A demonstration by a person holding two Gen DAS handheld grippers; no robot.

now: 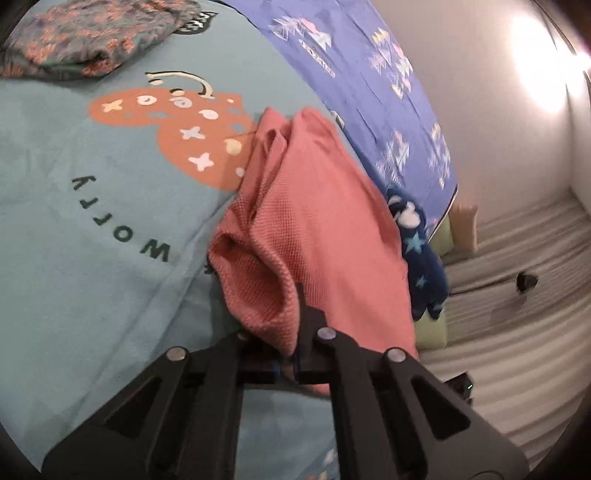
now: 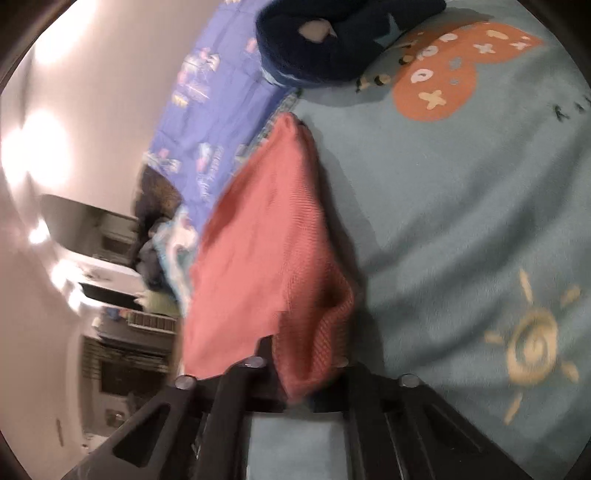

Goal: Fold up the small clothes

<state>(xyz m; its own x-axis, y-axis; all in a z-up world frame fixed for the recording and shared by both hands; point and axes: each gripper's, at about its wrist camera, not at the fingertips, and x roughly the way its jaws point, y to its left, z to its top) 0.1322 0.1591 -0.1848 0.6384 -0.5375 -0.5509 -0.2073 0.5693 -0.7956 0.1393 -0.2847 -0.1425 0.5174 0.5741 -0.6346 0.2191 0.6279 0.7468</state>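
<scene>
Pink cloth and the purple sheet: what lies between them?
In the left wrist view, a dark blue starry garment lies between the pink cloth and the purple sheet.

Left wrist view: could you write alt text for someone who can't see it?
The left hand-held gripper is shut on a pink knit garment, holding it over a light blue blanket printed with an orange heart. A dark blue star-patterned cloth lies beside it, a floral garment farther off.

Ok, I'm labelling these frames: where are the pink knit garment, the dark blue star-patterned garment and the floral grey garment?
pink knit garment (image 1: 317, 229): left wrist view, middle of hanging cloth.
dark blue star-patterned garment (image 2: 332, 40): right wrist view, its bunched middle.
floral grey garment (image 1: 96, 33): left wrist view, top surface.
</scene>
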